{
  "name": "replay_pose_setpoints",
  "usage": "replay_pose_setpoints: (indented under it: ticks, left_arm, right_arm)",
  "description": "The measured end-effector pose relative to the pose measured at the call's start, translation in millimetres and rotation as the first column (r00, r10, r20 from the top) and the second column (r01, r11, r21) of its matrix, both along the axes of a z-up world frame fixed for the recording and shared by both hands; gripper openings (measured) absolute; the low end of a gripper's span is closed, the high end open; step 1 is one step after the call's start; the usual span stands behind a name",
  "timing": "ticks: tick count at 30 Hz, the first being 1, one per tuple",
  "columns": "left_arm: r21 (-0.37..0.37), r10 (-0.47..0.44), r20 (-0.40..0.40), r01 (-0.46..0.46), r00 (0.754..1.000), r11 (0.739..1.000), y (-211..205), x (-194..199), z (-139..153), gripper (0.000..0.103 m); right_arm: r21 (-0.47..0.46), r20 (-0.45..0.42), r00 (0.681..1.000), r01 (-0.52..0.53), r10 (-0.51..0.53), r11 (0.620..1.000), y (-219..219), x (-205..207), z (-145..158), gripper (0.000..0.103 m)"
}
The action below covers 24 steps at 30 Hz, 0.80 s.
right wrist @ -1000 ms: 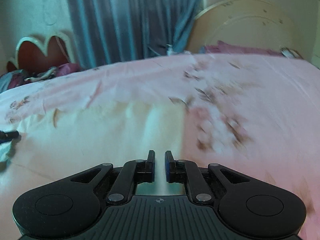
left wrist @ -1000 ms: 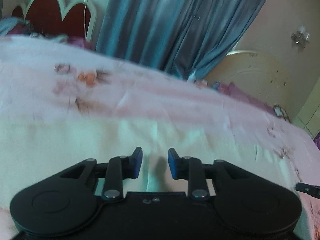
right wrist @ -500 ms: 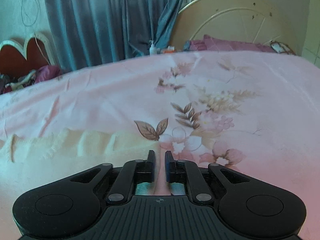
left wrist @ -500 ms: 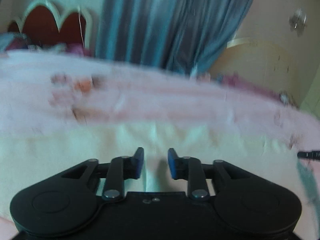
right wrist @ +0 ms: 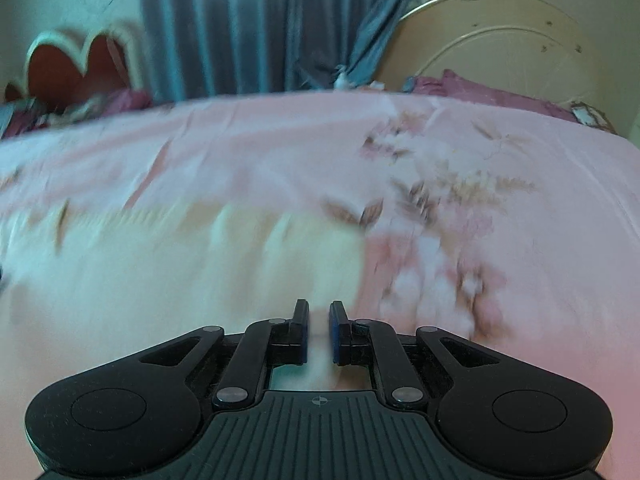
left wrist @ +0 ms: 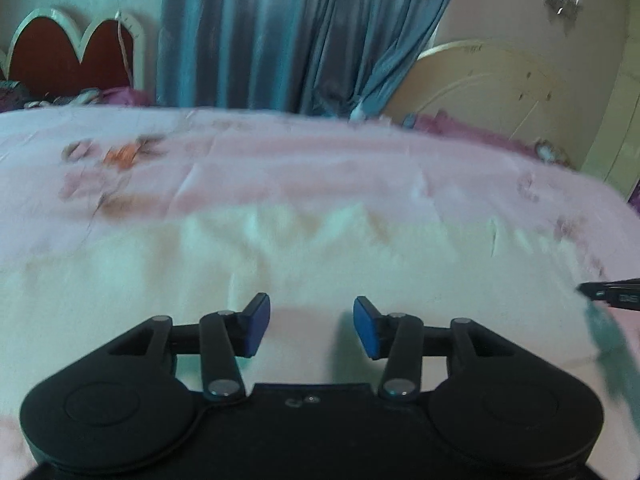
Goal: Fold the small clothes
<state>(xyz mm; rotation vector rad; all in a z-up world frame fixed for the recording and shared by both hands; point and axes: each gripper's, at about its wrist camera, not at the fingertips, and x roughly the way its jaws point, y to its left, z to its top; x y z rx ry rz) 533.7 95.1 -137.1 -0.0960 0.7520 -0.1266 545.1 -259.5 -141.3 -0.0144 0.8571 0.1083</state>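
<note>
A pale cream garment (left wrist: 320,264) lies spread flat on the pink floral bedsheet (left wrist: 320,168). My left gripper (left wrist: 311,326) is open and empty, just above the garment's near part. In the right wrist view the same cream garment (right wrist: 160,280) fills the left half, with its right edge near the middle. My right gripper (right wrist: 319,330) hovers low over that right edge with its jaws nearly together, a narrow gap between the pads; nothing shows in it. The right gripper's tip (left wrist: 612,290) shows at the far right of the left wrist view, beside a teal patch of cloth (left wrist: 612,344).
The pink sheet (right wrist: 480,200) with leaf and flower prints covers the whole bed. Blue curtains (left wrist: 300,32) hang behind it. A red scalloped headboard (left wrist: 68,52) stands at the back left, a cream round headboard (left wrist: 500,80) and purple pillows (right wrist: 480,92) at the back right.
My left gripper's jaws have opened wider. My right gripper swung right off the garment, then back left over its right edge. Both views are motion-blurred.
</note>
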Motion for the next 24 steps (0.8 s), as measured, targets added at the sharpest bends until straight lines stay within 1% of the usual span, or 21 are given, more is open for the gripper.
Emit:
replay_pose_setpoints:
  ticks: [2, 4, 5, 6, 7, 9, 10, 11, 12, 13, 15, 16, 17, 19, 22, 24]
  left_arm:
    - [-0.019, 0.012, 0.008, -0.012, 1.000, 1.000, 3.6, -16.9, 2.2, 0.044]
    - [-0.026, 0.010, 0.019, -0.009, 1.000, 1.000, 3.6, -29.3, 1.0, 0.045]
    - [-0.006, -0.003, 0.005, 0.003, 1.000, 1.000, 0.4, -30.3, -2.9, 0.045]
    - [0.007, -0.006, -0.002, 0.006, 1.000, 1.000, -1.5, -30.2, -6.9, 0.045]
    - [0.005, 0.001, 0.005, -0.001, 1.000, 1.000, -2.2, -29.9, -6.7, 0.045]
    - [-0.012, 0.015, 0.009, -0.015, 1.000, 1.000, -1.4, -28.9, 0.0, 0.046]
    - [-0.018, 0.015, 0.017, -0.015, 1.000, 1.000, -0.6, -29.7, 2.3, 0.047]
    - [-0.012, 0.013, 0.001, -0.013, 1.000, 1.000, -0.5, -28.9, 1.0, 0.047]
    - [-0.008, 0.005, -0.026, -0.006, 1.000, 1.000, -0.1, -26.3, -3.2, 0.047]
    - [-0.004, -0.001, -0.017, 0.001, 1.000, 1.000, 0.7, -29.9, -5.2, 0.047]
    - [-0.011, 0.003, -0.015, -0.004, 1.000, 1.000, 2.3, -34.6, -1.3, 0.047]
    - [-0.023, 0.010, -0.007, -0.010, 1.000, 1.000, 5.1, -38.1, 1.9, 0.050]
    - [-0.032, 0.024, 0.005, -0.023, 1.000, 0.999, 8.7, -42.4, 4.6, 0.053]
    - [-0.047, 0.058, 0.023, -0.057, 0.998, 0.997, 20.1, -53.1, 9.1, 0.064]
    - [-0.051, 0.126, 0.028, -0.124, 0.992, 0.991, 43.8, -74.0, 12.7, 0.069]
    - [-0.063, 0.183, 0.020, -0.181, 0.983, 0.981, 65.3, -87.6, 13.1, 0.069]
  right_arm:
    - [-0.033, 0.008, 1.000, -0.005, 0.006, 0.999, 3.4, -23.7, 4.8, 0.009]
    - [-0.001, 0.046, 0.999, 0.001, 0.000, 1.000, 4.8, -46.4, 12.0, 0.009]
    - [0.012, 0.042, 0.999, -0.012, 0.011, 1.000, 7.0, -52.4, 9.9, 0.009]
    - [0.005, 0.004, 1.000, -0.014, 0.014, 1.000, 9.6, -53.1, 1.9, 0.009]
    - [-0.004, 0.007, 1.000, -0.004, 0.004, 1.000, 10.4, -53.8, -2.7, 0.009]
    - [-0.004, 0.008, 1.000, 0.015, -0.015, 1.000, 13.7, -54.0, 5.0, 0.009]
    - [0.010, 0.035, 0.999, 0.020, -0.021, 1.000, 14.5, -56.5, 11.4, 0.009]
    - [0.021, 0.057, 0.998, 0.020, -0.021, 1.000, 15.5, -59.0, 14.5, 0.009]
    - [0.005, 0.030, 0.999, 0.017, -0.017, 1.000, 16.9, -57.3, 11.1, 0.009]
    - [-0.021, -0.022, 1.000, 0.012, -0.013, 1.000, 19.1, -54.1, 3.5, 0.009]
    - [-0.022, -0.016, 1.000, 0.018, -0.018, 1.000, 21.1, -56.8, 7.2, 0.009]
    - [0.004, 0.001, 1.000, 0.025, -0.025, 1.000, 19.2, -60.2, 14.1, 0.009]
    - [0.033, 0.029, 0.999, 0.030, -0.031, 0.999, 17.2, -65.3, 20.0, 0.009]
    - [0.052, 0.048, 0.998, 0.037, -0.039, 0.998, 14.8, -76.2, 27.1, 0.009]
    - [0.074, 0.046, 0.998, 0.038, -0.042, 0.997, 18.6, -89.4, 28.8, 0.009]
    - [0.069, 0.059, 0.998, 0.020, -0.024, 0.997, 25.8, -100.0, 31.6, 0.009]
